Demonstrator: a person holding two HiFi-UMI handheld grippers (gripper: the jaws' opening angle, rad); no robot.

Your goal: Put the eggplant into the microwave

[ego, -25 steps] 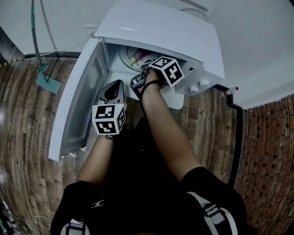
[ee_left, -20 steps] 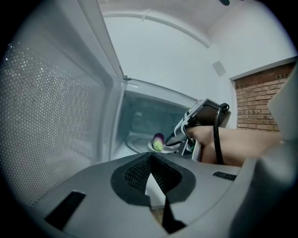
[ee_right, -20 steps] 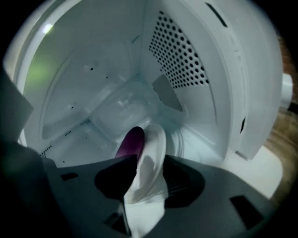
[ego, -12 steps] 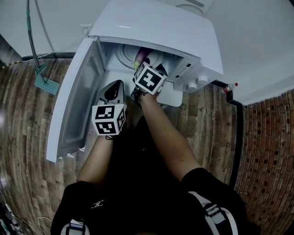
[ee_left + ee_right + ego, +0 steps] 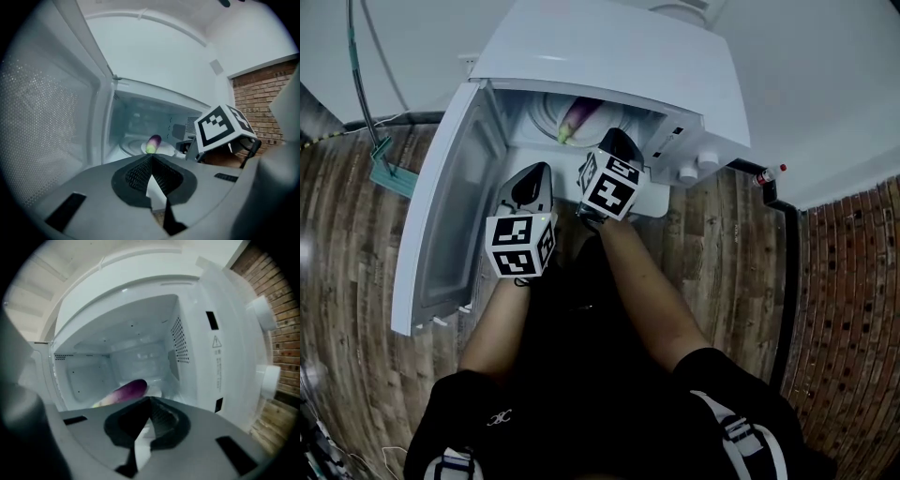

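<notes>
Eggplant (image 5: 579, 116) is lying in the microwave (image 5: 609, 56). I am judging right tongs (image 5: 617, 142), just closed empty, and left tongs (image 5: 534, 174), shut empty, should retreat straight before door (image 5: 450, 225) closing.

**Microwave mouth open, two grippers before it**

The microwave (image 5: 609, 56) door (image 5: 441, 225) stands swung wide to the left, so the cavity mouth is unblocked across its width. Inside, the eggplant (image 5: 577, 117) lies on the turntable (image 5: 133, 146), with room above it and toward the right wall (image 5: 178, 341). The right gripper (image 5: 622, 142), its jaws just closed with nothing between them, sits before the mouth's right side. The left gripper (image 5: 539, 174) hangs beside it, nearer the door. The control panel (image 5: 684, 150) closes off the right.
</notes>
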